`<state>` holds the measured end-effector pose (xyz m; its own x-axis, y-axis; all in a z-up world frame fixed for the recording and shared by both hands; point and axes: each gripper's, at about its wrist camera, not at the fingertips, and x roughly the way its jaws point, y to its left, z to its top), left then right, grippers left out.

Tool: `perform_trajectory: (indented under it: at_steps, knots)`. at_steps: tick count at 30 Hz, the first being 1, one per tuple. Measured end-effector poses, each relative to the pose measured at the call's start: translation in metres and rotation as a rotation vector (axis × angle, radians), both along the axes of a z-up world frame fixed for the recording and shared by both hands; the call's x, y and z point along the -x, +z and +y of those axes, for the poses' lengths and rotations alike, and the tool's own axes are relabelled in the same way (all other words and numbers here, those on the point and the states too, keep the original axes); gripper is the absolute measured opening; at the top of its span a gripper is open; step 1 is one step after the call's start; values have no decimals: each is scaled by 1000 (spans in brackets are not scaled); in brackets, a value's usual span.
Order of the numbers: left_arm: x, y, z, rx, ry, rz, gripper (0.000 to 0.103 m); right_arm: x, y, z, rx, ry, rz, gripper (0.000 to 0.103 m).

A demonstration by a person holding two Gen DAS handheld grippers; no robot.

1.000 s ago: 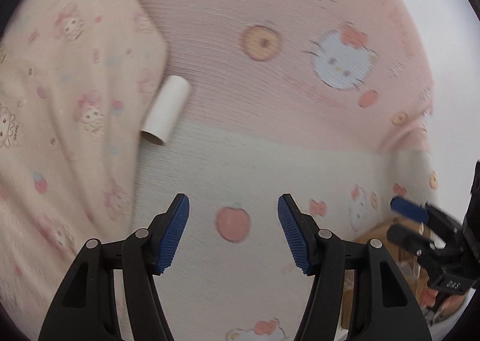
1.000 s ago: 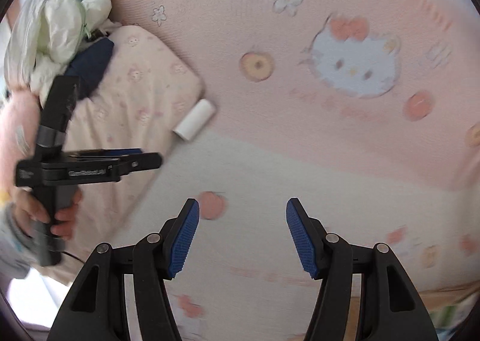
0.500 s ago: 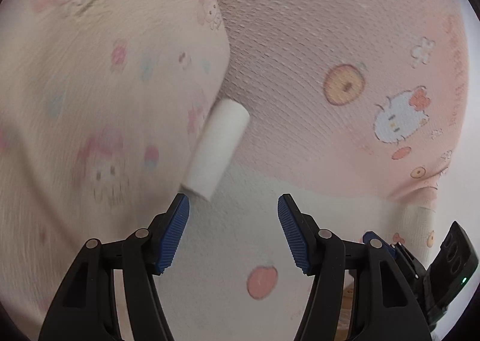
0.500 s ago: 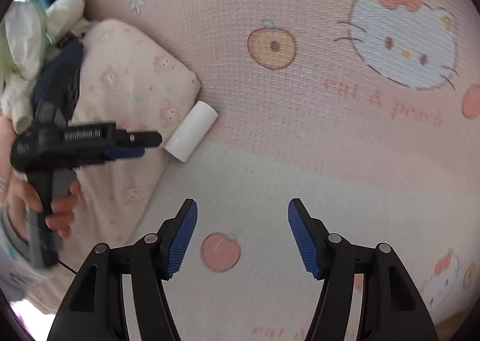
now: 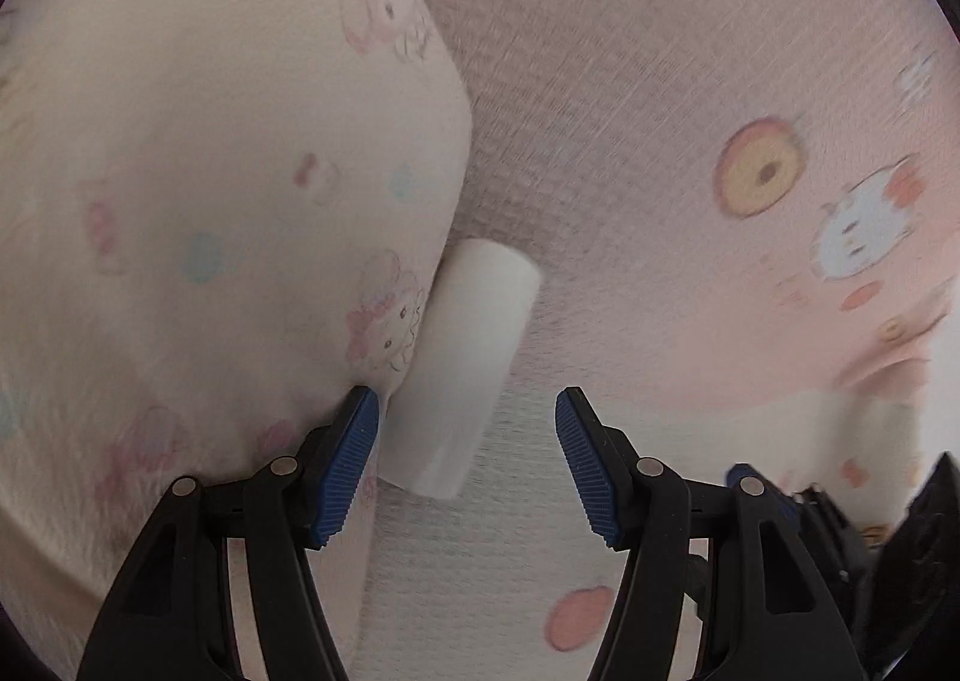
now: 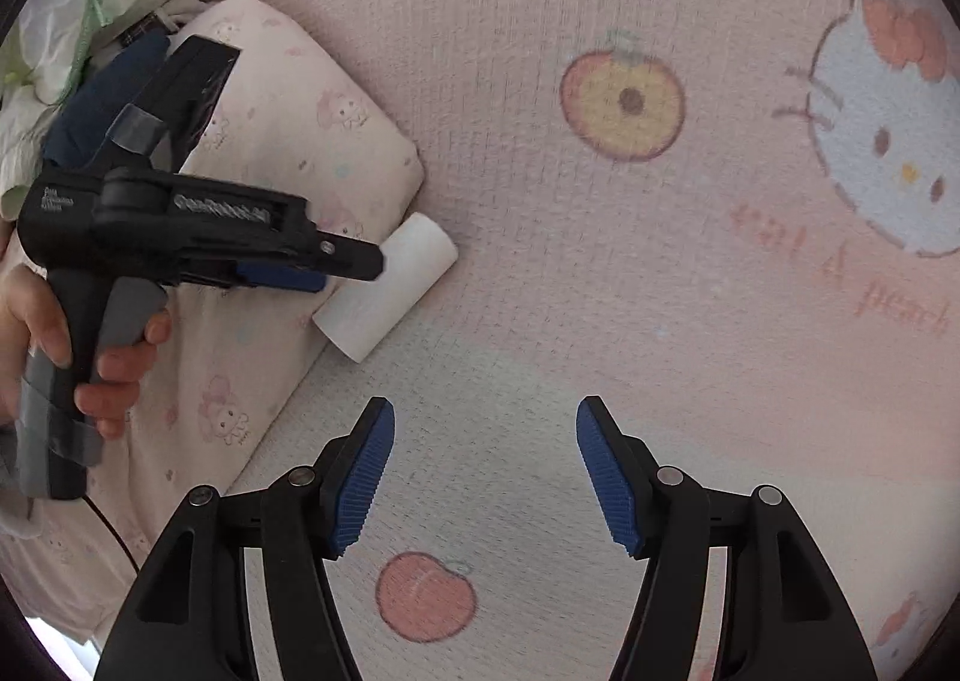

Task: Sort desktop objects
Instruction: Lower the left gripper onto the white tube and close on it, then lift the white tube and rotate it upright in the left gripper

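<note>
I have the left gripper [image 5: 467, 444] with its jaws standing wide apart and nothing pressed between the pads; the white roll [image 5: 465, 366] lies just ahead of the tips and partly between them, close against the left-hand pad [image 5: 348, 468] and well clear of the right-hand one. To that pad's outer side the roll rests against the edge of the printed pillow [image 5: 210, 201], and under both lies the pink cartoon blanket [image 5: 630, 81]. The step in hand, as I judge it, is grasping the roll. To do it well I would shift the tongs slightly toward the open right side so the roll sits centred, align the pads across its long curved sides, not its ends, and lower them until they straddle it without pinching pillow fabric. The roll looks light and possibly hollow, so I would close gently. The right gripper [image 6: 485, 474] is also open and empty, over bare blanket, with the roll [image 6: 387, 288] well ahead and to its left; I would hold it clear.
</note>
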<state>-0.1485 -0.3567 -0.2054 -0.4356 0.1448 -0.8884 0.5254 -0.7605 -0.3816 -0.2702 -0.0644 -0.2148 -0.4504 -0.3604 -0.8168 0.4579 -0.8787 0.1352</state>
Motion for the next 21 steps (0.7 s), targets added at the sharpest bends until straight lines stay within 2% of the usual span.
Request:
perform_trajectory:
  at_steps: [2,3,4,5,10,13,18,21]
  knots:
    - [3,-3,3,-11,14,-7,65,1,-3,0,31,-18,-14,61]
    - [4,-4,5,-14,14,-13,61,1,-5,1,56,-27,-18,61]
    - [5,-5,7,-13,12,-24,47,1,-7,3,85,-40,-20,61]
    - [6,-10,11,-28,5,-50,41,0,-9,3,100,-48,-26,61]
    - [1,-17,19,-114,4,-2,41,-4,-22,-2,121,-31,-80,61]
    - [-3,-23,25,-193,8,12,40,-7,-29,-6,120,-15,-97,61]
    - [-10,-30,44,-245,-10,28,40,-6,-40,-3,150,-44,-143,61]
    - [-17,-38,57,-328,-17,32,40,-10,-47,1,136,-46,-166,61]
